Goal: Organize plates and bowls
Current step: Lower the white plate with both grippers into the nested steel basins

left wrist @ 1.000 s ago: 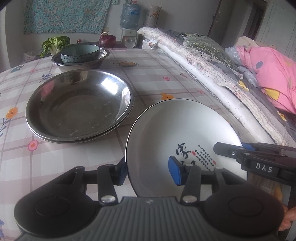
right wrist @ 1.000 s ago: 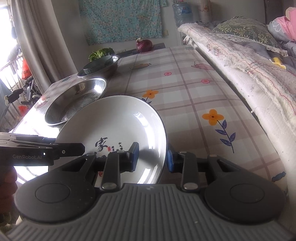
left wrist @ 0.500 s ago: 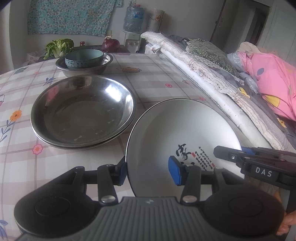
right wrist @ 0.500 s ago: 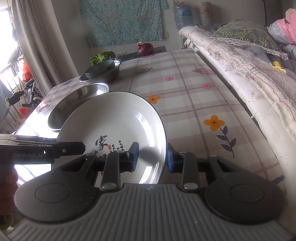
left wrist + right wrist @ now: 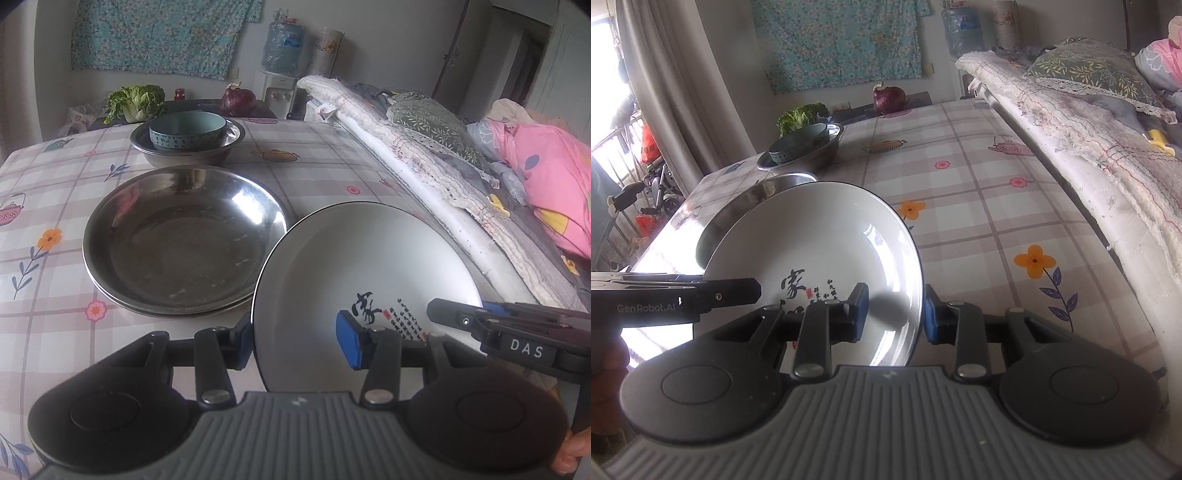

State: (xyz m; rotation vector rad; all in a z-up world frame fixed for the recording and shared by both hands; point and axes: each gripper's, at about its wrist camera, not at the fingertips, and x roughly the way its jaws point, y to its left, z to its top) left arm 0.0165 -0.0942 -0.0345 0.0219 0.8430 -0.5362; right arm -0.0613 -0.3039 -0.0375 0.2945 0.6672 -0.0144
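one white plate with black lettering is seen at the lower centre of the frame, and two steel pans are stacked at centre left. one steel bowl holding one teal bowl is counted at upper left. two grippers, the left gripper and the right gripper, are counted.

Lived-in home, one room serving for both eating and sleeping. Table under a checked floral cloth; bedding and a pink quilt heaped along its edge at 3 o'clock. At 12 o'clock, a water dispenser, leafy greens, a red onion and a floral wall cloth. Curtain at 10 o'clock.
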